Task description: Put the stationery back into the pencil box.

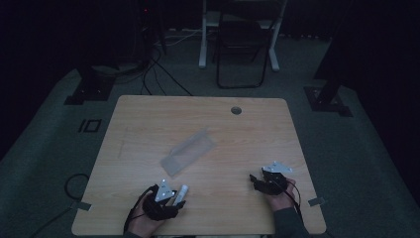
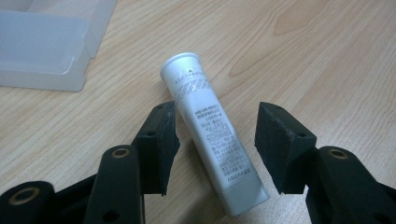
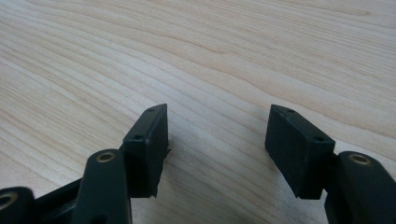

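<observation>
Now the spread left claw (image 2: 212,140) straddles the white printed plastic tube (image 2: 210,133).
Next, I judge: pinch and lift; right claw (image 3: 217,144) gapes empty over the desk (image 3: 210,56).

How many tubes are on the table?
1: a white tube lies flat on the table between the left gripper's open jaws, near the clear plastic case.

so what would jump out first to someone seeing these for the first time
Probably the white tube lying on the wooden table, between the open jaws of the left tongs, with neither pad pressing on it. Next, the clear plastic box at the table's middle, beyond the tube. The right tongs hang open over bare wood near the right edge.
</observation>
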Available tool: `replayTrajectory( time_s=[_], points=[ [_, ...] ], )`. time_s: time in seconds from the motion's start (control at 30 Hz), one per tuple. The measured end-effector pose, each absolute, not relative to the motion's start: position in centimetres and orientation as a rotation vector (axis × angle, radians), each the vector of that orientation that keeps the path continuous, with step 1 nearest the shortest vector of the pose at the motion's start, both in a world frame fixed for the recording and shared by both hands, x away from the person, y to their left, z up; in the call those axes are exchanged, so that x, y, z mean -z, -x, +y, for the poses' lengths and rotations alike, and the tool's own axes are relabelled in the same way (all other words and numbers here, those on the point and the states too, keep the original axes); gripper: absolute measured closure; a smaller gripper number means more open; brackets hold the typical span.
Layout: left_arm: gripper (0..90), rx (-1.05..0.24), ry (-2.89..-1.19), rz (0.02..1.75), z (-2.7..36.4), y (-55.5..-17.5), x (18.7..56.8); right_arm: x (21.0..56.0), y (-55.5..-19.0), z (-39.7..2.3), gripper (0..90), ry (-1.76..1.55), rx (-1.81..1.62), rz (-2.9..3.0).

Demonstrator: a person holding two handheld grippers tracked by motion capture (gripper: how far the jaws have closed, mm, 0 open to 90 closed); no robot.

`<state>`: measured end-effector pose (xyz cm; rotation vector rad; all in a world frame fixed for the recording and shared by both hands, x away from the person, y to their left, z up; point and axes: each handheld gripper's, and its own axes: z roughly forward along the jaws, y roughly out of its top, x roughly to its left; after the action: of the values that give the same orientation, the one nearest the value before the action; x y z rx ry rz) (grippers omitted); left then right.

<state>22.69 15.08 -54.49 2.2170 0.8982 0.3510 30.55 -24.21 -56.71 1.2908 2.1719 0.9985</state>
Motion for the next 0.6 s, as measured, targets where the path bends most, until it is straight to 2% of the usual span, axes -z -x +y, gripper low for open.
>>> replayTrajectory(
  time_s=[0.6],
  points=[
    [70.1, -0.420, -2.270, 0.907, 15.3, -24.0, 54.7, 56.7, -30.6, -24.3, 39.2, -1.284, -1.003, 2.176]
  ],
)
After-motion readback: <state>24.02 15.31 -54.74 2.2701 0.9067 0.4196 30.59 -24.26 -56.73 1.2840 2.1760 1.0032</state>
